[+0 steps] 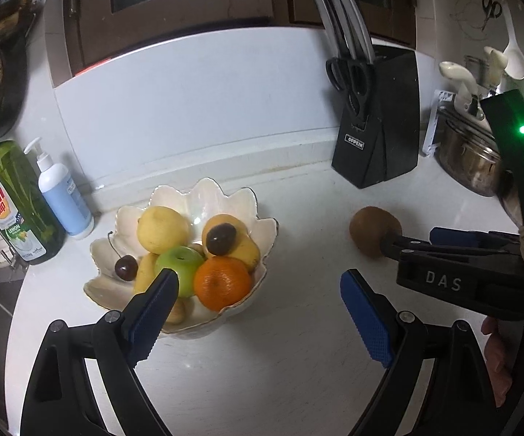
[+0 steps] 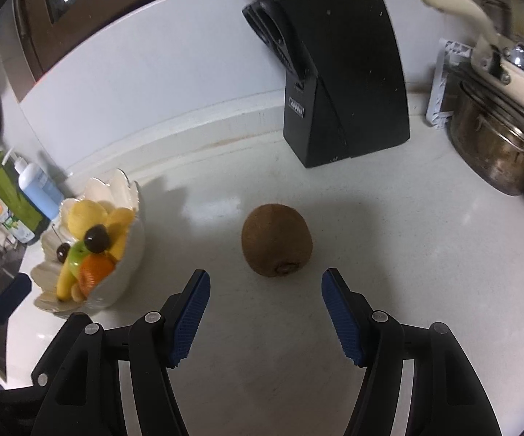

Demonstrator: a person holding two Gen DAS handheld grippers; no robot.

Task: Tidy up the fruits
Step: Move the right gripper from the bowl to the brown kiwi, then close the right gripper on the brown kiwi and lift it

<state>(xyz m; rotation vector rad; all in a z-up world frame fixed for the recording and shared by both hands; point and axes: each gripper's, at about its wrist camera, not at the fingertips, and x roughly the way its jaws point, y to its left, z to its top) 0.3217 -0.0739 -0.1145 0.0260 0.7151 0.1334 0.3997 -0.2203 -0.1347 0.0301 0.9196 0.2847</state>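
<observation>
Kiwi alone on the bench, bowl already full

Jaws of our right hand-held gripper [image 2: 265,312] stand apart with nothing between them; in the right wrist view the blue pads sit at the bottom centre of the frame, and the kiwi [image 2: 276,239] lies on the white bench [image 2: 389,254] just above them, not touching either pad. Our left hand-held gripper [image 1: 258,312] is also spread wide and empty, its pads at the lower centre of the left wrist view. One left pad overlaps the near rim of the scalloped bowl [image 1: 124,218] in the picture; we cannot tell whether it touches.

The bowl sits left of centre and holds a lemon [image 1: 162,229], a green apple [image 1: 180,269], an orange [image 1: 223,282], a banana [image 1: 145,276] and a cherry [image 1: 125,267]. The kiwi lies well apart from the bowl, to the right of it in both frames.

At upper right stands a black knife block [image 1: 382,127], with a steel pot [image 1: 469,160] at the right edge. Dish soap [image 1: 15,203] and a white pump bottle [image 1: 64,196] stand at the left edge.
</observation>
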